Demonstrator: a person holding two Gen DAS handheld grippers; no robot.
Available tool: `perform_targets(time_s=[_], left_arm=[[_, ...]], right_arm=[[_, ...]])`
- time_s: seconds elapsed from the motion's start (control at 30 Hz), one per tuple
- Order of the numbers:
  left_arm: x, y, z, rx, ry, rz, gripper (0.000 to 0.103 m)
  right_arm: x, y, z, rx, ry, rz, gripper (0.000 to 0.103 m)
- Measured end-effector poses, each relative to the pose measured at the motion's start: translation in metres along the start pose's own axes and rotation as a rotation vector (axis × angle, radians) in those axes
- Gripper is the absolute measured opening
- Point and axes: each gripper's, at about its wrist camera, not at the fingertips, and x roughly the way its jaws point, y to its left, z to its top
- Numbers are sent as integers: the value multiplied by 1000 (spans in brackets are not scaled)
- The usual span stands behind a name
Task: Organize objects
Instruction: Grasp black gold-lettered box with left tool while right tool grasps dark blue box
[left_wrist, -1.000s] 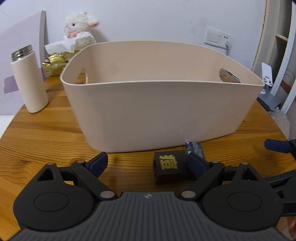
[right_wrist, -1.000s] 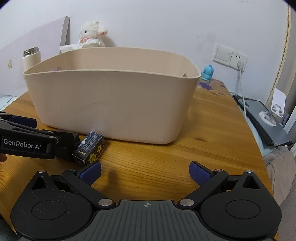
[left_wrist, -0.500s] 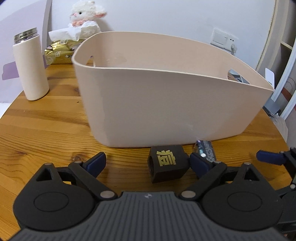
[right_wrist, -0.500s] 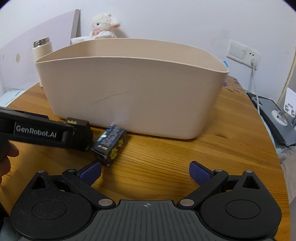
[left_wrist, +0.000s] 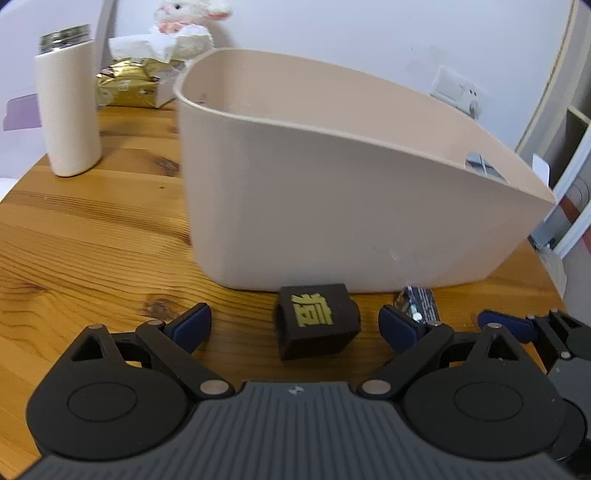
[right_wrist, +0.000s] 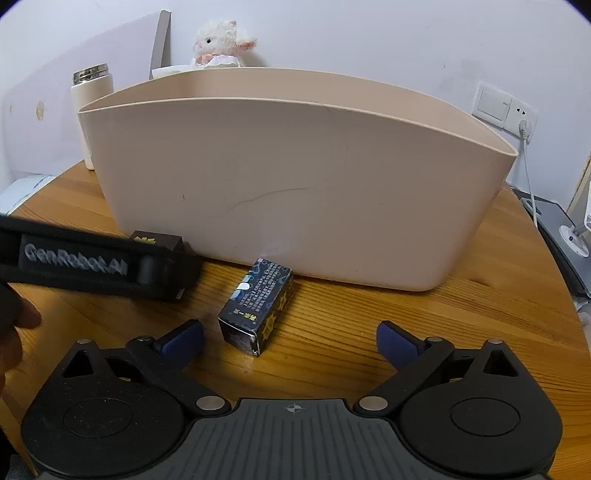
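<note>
A large beige bin (left_wrist: 332, 206) (right_wrist: 295, 184) stands on the round wooden table (left_wrist: 81, 258). In front of it lies a black cube with a gold character (left_wrist: 317, 321), between the fingers of my open left gripper (left_wrist: 295, 325) without touching them. To the cube's right lies a small dark printed box (left_wrist: 421, 302) (right_wrist: 258, 306). My right gripper (right_wrist: 290, 339) is open with that box just ahead of its left finger. The left gripper's body (right_wrist: 96, 258) crosses the right wrist view and hides most of the cube (right_wrist: 155, 240).
A white flask (left_wrist: 70, 107) (right_wrist: 90, 92) stands left of the bin. Behind it are a gold packet (left_wrist: 129, 88), tissues and a plush lamb (left_wrist: 184, 22) (right_wrist: 221, 44). A wall socket (right_wrist: 506, 110) with a cable and a grey device (right_wrist: 565, 236) are on the right.
Both grippers have moved forward and lower toward the objects. The cube now sits centred between the left fingers, and the printed box has come closer to the right gripper. Both stay open.
</note>
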Motion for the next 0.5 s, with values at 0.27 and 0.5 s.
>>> perform_targets(time_s=[0.27, 0.5], left_arm=[[3, -13, -5, 92, -17, 97, 90], [-4, -12, -5, 143, -24, 121, 48]], right_arm=[[-4, -8, -4, 43, -11, 18, 81], [-12, -8, -2, 30, -16, 24, 27]])
